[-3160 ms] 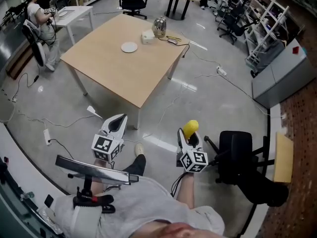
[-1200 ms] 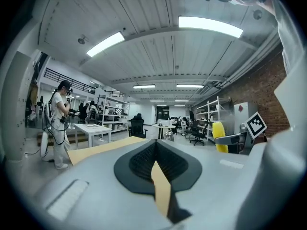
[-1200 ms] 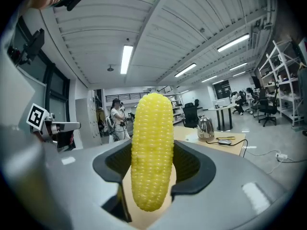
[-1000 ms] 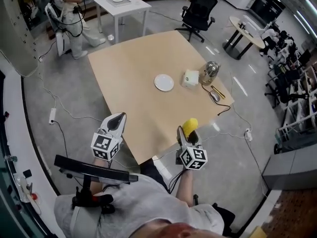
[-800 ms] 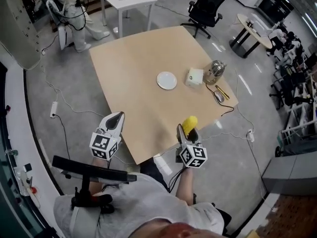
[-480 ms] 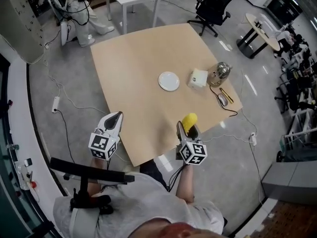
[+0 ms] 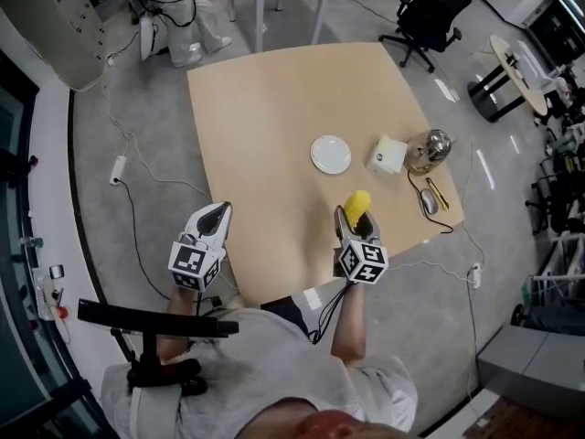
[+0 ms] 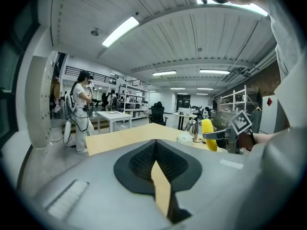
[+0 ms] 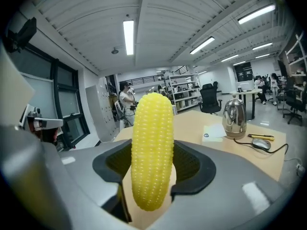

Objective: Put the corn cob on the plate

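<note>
The right tool [image 7: 350, 219] is clenched on the corn [image 7: 356, 203], holding it upright over the near edge of the desk [image 7: 274, 126]. Its own view shows the corn filling the gap between the jaws, with a kettle [image 9: 234, 117] and a mouse [image 9: 261, 145] on the desk beyond. Only the head view shows the plate [image 7: 330, 154] — mid-desk, well apart from the corn, near a white box [image 7: 390, 155]. The left tool [image 7: 215, 216] is closed on nothing, by the desk's near-left edge — its view catches the corn from the side.
</note>
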The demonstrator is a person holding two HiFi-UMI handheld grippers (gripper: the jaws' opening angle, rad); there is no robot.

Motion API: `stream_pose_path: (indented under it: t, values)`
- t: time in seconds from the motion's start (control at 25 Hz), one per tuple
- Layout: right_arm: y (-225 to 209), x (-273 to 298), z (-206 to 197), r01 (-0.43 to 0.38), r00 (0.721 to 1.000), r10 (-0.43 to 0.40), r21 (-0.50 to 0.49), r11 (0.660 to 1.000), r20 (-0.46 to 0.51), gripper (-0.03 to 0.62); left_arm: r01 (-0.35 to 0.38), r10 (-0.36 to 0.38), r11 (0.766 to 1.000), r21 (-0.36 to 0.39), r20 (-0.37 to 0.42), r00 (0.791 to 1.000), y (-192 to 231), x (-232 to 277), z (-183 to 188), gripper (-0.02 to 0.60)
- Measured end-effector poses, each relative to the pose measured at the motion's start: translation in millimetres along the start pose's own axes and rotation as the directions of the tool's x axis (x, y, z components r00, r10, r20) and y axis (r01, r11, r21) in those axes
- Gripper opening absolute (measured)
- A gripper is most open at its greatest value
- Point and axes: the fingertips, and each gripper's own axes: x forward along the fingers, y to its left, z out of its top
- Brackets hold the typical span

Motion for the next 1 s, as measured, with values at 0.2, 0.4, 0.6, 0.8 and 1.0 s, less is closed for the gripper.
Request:
stream_pose_path:
  t: [0.2, 0.4, 0.6, 0.8, 1.0]
  values:
    - [-10, 49, 1, -0.037, 0.997, 0.036, -0.011, 0.999, -0.064, 0.253, -0.054, 0.054, 0.998, -0.027, -0.031, 0.998, 11, 5, -11, 0.020]
    - [-25, 101, -6, -0.052, 0.987, 0.055, 0.021, 0.998, -0.149, 0.253, -0.118, 0.116, 0.992, -0.050, -0.042, 0.992, 28, 5, -15, 0.020]
    - [-35, 147, -15, -0.062, 0.971, 0.060, 0.001, 0.998, -0.229, 0.253, -0.174, 0.171, 0.982, -0.075, -0.051, 0.984, 43, 8, -21, 0.020]
    - [-45, 183, -29, -0.078, 0.951, 0.073, -0.005, 0.997, -0.302, 0.253, -0.211, 0.206, 0.972, -0.100, -0.066, 0.976, 47, 19, -27, 0.020]
    - [-52, 211, -45, -0.091, 0.928, 0.082, -0.009, 0.996, -0.365, 0.253, -0.240, 0.233, 0.965, -0.108, -0.080, 0.969, 51, 21, -29, 0.020]
